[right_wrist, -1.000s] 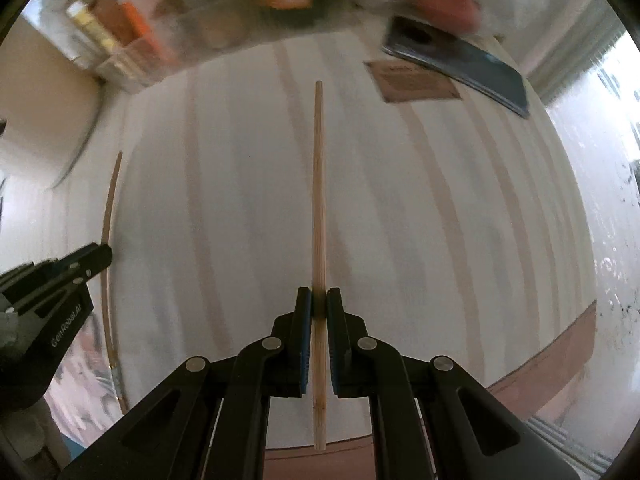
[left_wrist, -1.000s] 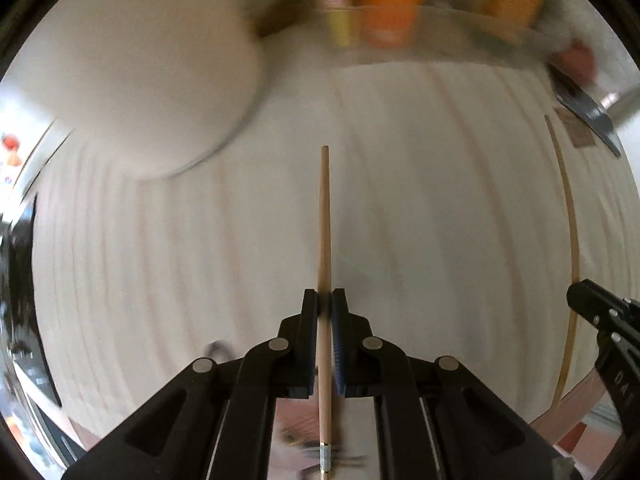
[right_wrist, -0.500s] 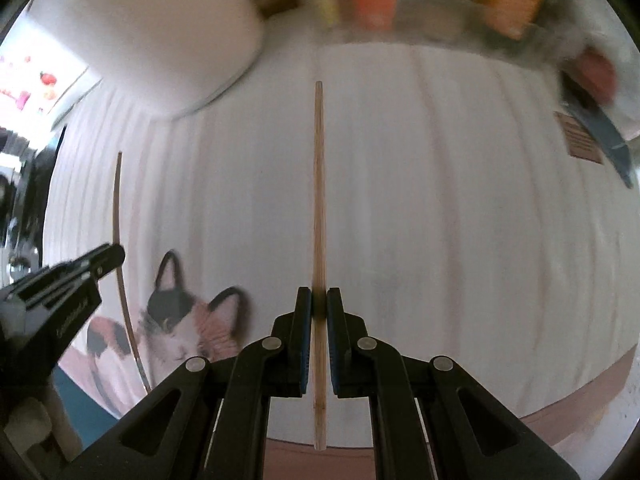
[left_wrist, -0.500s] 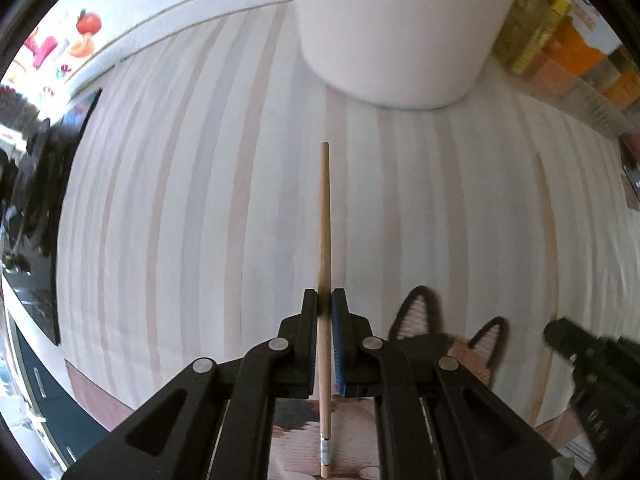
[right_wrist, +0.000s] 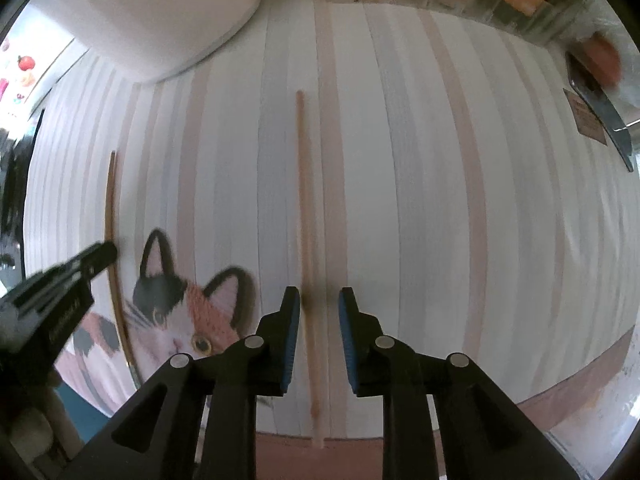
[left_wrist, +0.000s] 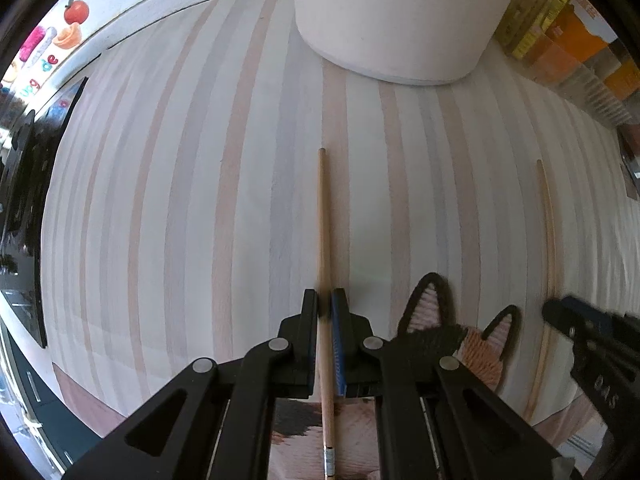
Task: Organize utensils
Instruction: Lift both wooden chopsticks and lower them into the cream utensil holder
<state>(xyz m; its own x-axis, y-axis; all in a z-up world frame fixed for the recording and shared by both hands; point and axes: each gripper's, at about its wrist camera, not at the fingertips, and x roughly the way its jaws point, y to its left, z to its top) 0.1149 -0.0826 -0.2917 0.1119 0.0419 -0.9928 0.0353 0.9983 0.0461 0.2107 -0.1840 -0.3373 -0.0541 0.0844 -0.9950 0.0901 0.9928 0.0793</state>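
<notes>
While both claws point down over the striped table (left_wrist: 168, 208), each has a chopstick between its pads.

At 6 o'clock in the left wrist view, the left claw (left_wrist: 324, 308) is pressed together, pinching the left chopstick (left_wrist: 323, 220), which runs toward the white container (left_wrist: 392, 20) at 12 o'clock. The right claw (right_wrist: 319, 300) has just been opening; its pads stand spread, and the right chopstick (right_wrist: 304, 200) lies between them, near the left pad, with the cat mat (right_wrist: 172, 320) at 8 o'clock.

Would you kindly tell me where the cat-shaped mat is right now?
The cat-shaped mat lies at the near edge of the striped tablecloth, lower left in the right wrist view, between the two chopsticks.
</notes>
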